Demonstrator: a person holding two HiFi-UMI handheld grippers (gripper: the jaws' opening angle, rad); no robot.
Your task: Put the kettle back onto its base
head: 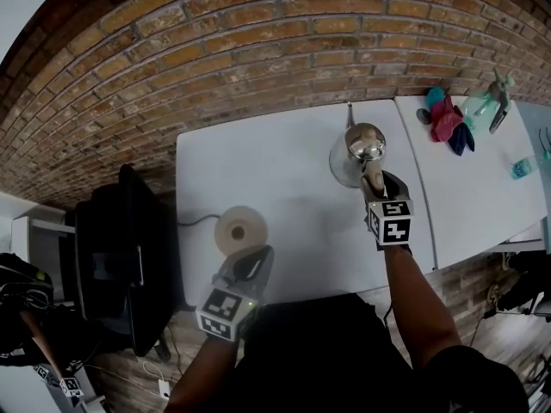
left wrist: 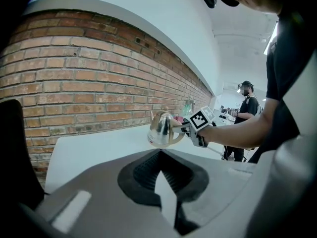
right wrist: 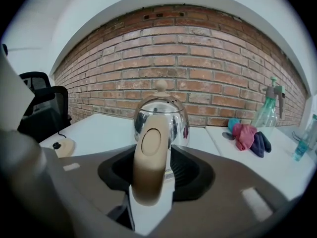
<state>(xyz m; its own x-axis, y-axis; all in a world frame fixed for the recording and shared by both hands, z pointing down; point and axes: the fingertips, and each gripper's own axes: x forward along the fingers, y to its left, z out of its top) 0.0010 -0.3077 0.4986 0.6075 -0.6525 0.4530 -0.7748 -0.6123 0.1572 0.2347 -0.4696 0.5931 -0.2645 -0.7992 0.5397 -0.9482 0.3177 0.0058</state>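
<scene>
2 white tables stand side by side against the brick wall, their edges meeting in 1 straight seam. On the left table (head: 284,166), near its front left part, sits a round tan base (head: 241,229), and a thin dark cable (head: 199,220) runs from it over the table's left edge. On the right table (head: 469,205), toward the wall, lies a heap of cloths (head: 448,120) in teal, red and dark blue. Just beside it stands 1 pale green spray bottle (head: 489,101). A small blue-tinted bottle (head: 522,168) stands nearer the right edge.
</scene>
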